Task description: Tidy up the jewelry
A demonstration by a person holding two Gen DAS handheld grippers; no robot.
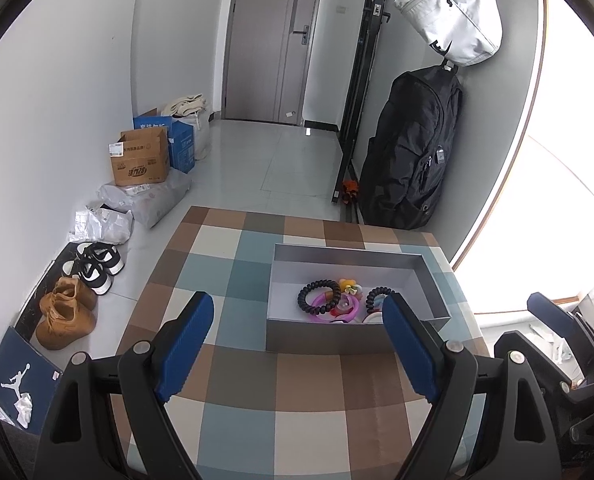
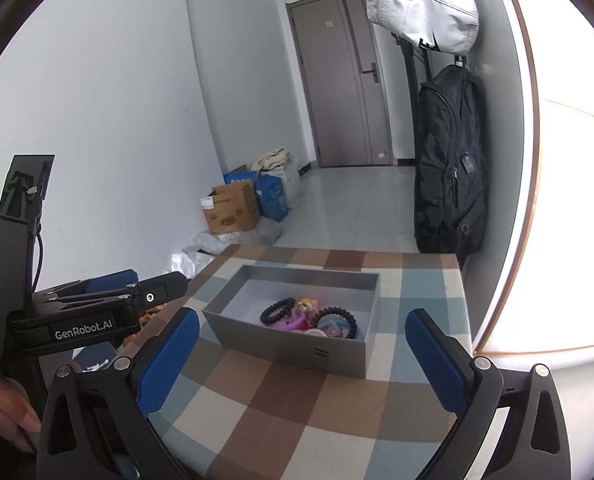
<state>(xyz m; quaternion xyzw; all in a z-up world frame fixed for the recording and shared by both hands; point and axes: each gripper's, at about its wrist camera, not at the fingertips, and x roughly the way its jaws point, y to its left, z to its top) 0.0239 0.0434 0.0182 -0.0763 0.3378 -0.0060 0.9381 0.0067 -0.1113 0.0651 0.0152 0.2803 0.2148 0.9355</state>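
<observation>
A grey open box (image 1: pixel 349 340) (image 2: pixel 289 344) stands on the checked tablecloth. Inside lie a black bead bracelet (image 1: pixel 317 298) (image 2: pixel 277 310), a pink ring (image 1: pixel 337 308) (image 2: pixel 293 324), a black coil hair tie (image 1: pixel 379 294) (image 2: pixel 337 320) and small colourful pieces (image 1: pixel 349 286). My left gripper (image 1: pixel 297 344) is open and empty, hovering in front of the box. My right gripper (image 2: pixel 301 364) is open and empty, in front of the box. The left gripper also shows at the left of the right wrist view (image 2: pixel 109 300).
The checked table (image 1: pixel 257 360) (image 2: pixel 297 420) ends at a wall on the right. A black backpack (image 1: pixel 413 152) and a white bag (image 1: pixel 453 12) hang on that wall. Shoes (image 1: pixel 69 316), cardboard boxes (image 1: pixel 141 160) and parcels sit on the floor at left.
</observation>
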